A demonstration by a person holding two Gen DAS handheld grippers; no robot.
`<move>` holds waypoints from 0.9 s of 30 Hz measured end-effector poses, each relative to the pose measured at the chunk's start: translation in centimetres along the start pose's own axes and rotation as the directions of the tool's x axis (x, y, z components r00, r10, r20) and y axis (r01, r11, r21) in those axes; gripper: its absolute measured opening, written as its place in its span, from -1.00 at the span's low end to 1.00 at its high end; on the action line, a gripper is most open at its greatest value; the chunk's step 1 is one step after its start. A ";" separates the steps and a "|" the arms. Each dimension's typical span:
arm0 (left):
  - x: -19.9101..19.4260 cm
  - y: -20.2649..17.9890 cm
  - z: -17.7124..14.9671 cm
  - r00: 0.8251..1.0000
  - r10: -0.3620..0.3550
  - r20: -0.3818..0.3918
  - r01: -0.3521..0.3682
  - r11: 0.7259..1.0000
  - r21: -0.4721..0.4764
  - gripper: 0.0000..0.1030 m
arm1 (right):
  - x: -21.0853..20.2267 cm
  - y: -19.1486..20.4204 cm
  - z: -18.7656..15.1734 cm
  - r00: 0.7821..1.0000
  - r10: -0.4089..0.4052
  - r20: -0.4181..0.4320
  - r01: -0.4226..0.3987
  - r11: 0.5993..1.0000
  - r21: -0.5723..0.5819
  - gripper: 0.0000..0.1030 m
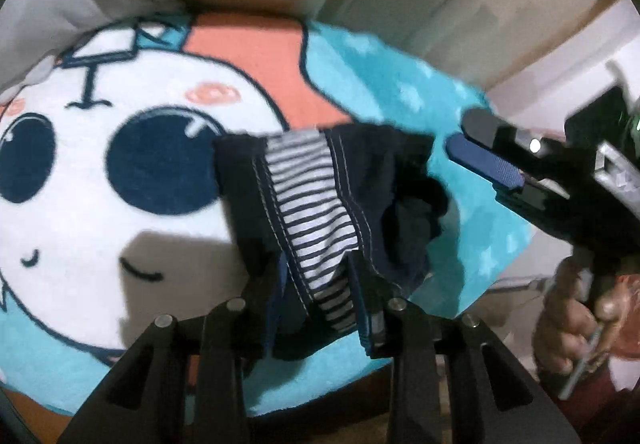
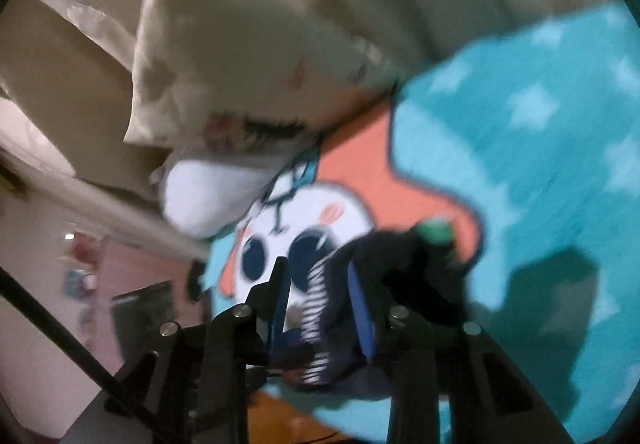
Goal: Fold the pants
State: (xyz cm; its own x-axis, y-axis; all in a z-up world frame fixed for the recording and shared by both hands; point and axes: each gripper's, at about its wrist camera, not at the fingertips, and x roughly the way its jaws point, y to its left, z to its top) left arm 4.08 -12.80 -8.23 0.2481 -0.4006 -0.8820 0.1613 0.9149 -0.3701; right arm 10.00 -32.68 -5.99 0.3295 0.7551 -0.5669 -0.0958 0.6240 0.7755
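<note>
Pants point(image 1: 320, 212), dark with a striped panel, hang from our left gripper point(image 1: 320, 296), whose two fingers point(image 1: 280, 284) are clenched on the cloth at the near edge; the rest drapes forward and down over the blanket point(image 1: 120, 164) just ahead. We judge the garment is lifted so that it can hang straight before a fold. To the right of the left gripper, our right gripper point(image 1: 480, 156) reaches in from the side, with its blue pad point(image 1: 484, 164) just beside the bunched dark edge of the pants and not clearly touching it. In the right wrist view the right gripper point(image 2: 320, 308) frames the striped cloth point(image 2: 316, 316) between its fingers point(image 2: 362, 308), yet blur hides whether they press on it, so we cannot tell its state. Beyond the right gripper a pale pillow point(image 2: 224, 76) lies at the far end of the blanket point(image 2: 520, 164). No container shows in either view. A second grip on the loose edge seems the likely aim.
</note>
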 end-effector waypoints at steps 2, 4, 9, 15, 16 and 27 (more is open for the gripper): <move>1.1 -0.3 -0.4 0.999 0.033 -0.018 -0.033 0.999 0.022 -0.43 | 1.7 -0.9 -0.7 0.999 -0.014 -0.052 0.016 0.999 0.029 -0.36; 1.8 -0.4 -0.7 0.998 0.064 -0.022 -0.064 0.998 0.024 -0.40 | 2.6 -2.3 -1.6 0.992 -0.100 -0.076 0.104 0.993 0.050 -0.43; 1.9 -0.3 -0.9 0.998 0.051 -0.023 -0.050 0.999 0.022 -0.35 | 1.6 -4.8 -3.0 0.959 -0.278 -0.057 0.281 0.959 0.041 -0.58; -1.6 2.0 -0.3 0.997 -0.061 0.047 0.064 0.995 -0.070 -0.01 | -1.7 -4.7 -2.5 0.969 -0.244 0.040 0.244 0.970 0.020 0.03; -1.9 2.8 -0.1 0.996 -0.066 0.062 0.072 0.993 -0.097 0.05 | -2.1 -4.6 -2.3 0.971 -0.233 0.054 0.233 0.972 0.007 0.26; 3.8 6.8 2.6 0.965 -0.261 0.018 0.256 0.933 -0.253 0.39 | 2.6 -7.9 -0.2 0.995 -0.100 -0.021 0.102 0.988 0.119 0.57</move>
State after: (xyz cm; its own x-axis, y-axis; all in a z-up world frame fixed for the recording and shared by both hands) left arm 8.55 -8.24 -13.30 0.2142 -0.6259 -0.7499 -0.0271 0.7636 -0.6451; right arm 11.38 -35.65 -13.65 0.3173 0.6927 -0.6477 0.0507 0.6696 0.7410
